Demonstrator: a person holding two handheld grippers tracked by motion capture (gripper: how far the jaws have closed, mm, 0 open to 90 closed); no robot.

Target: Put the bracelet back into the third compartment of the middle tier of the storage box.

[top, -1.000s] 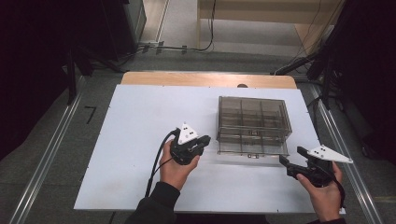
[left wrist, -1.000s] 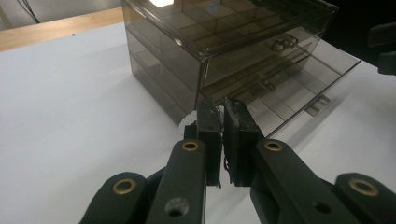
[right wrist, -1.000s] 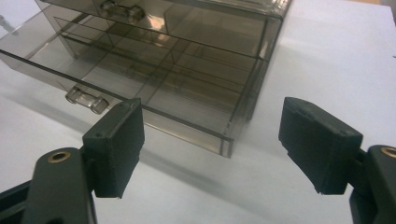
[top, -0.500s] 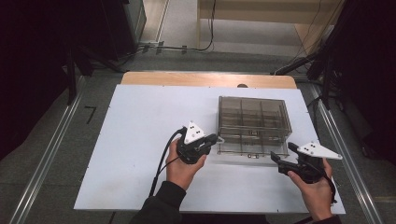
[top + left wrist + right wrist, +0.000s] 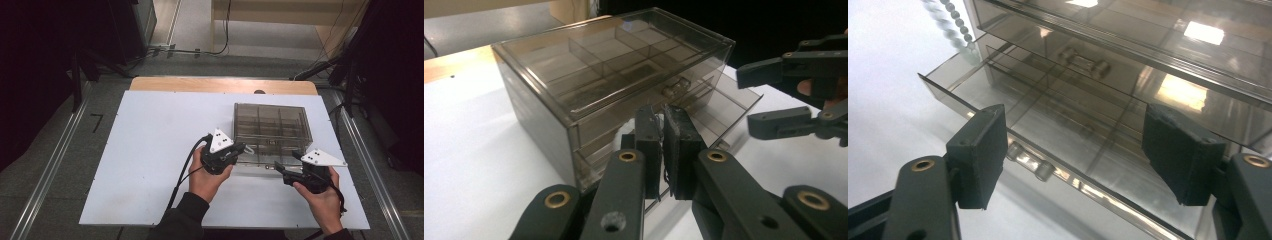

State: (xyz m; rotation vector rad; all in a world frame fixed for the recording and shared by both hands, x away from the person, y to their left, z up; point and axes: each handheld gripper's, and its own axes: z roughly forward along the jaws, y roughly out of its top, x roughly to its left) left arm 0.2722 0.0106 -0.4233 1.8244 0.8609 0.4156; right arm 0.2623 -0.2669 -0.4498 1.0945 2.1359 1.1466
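In the left gripper view, the left gripper (image 5: 663, 150) is covering the lower middle of the box (image 5: 574, 75), so whatever its nearly closed jaws are pinching stays unclear. At right, the frame edge is cutting off the right gripper (image 5: 774, 95). In the right gripper view, the drawer (image 5: 1048, 115) is running off the lower right, and a blurred bead chain (image 5: 950, 22) is trailing off the top left.

A smoky, see-through plastic drawer box (image 5: 272, 131) stands upright on the right half of the white counter (image 5: 150, 150). Dividers split it into compartments. Its bottom drawer (image 5: 1058, 135), with a small clear knob, is pulled partway out.
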